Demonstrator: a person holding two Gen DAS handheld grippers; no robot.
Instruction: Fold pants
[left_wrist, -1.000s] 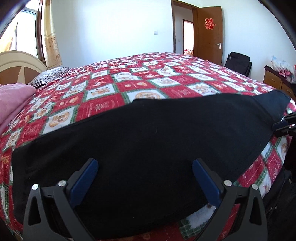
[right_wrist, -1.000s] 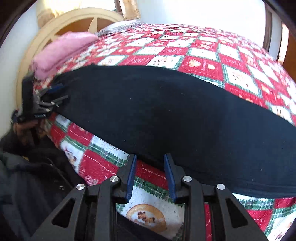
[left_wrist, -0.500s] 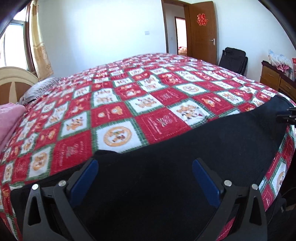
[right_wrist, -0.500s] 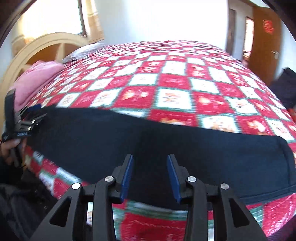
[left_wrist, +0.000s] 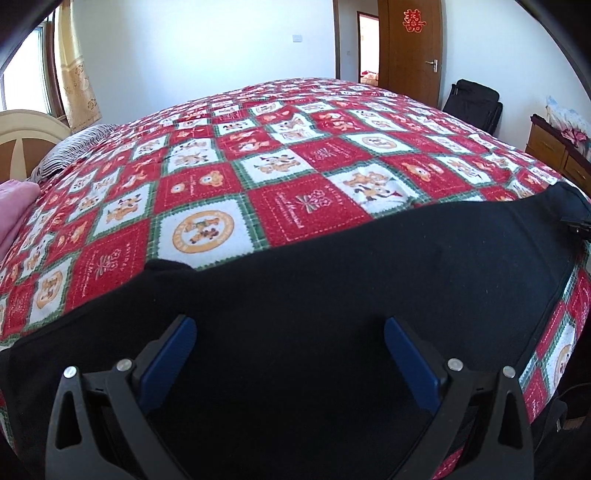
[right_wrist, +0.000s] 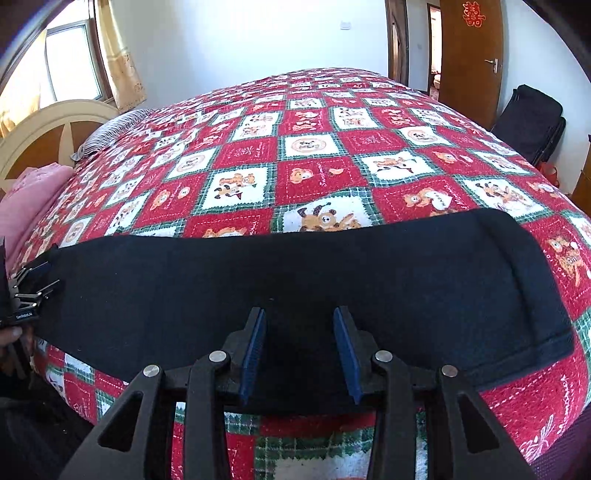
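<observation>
The black pants (left_wrist: 332, 288) lie flat in a long band along the near edge of the bed, also in the right wrist view (right_wrist: 295, 273). My left gripper (left_wrist: 290, 332) is open wide, its blue-padded fingers (left_wrist: 173, 350) over one end of the pants with nothing between them. My right gripper (right_wrist: 299, 332) is open part way, over the near edge of the pants toward the other end. The left gripper shows at the far left of the right wrist view (right_wrist: 26, 295). The right gripper's tip shows at the right edge of the left wrist view (left_wrist: 578, 225).
The bed carries a red, white and green checked blanket (left_wrist: 280, 155). A pink folded cloth (right_wrist: 33, 199) and a striped pillow (right_wrist: 110, 129) lie by the headboard (right_wrist: 48, 125). A black chair (left_wrist: 474, 101), wooden door (left_wrist: 413, 48) and dresser (left_wrist: 554, 147) stand beyond the bed.
Both grippers have tilted up and moved in over the pants. The right gripper has opened a little wider. The pants lie as before.
</observation>
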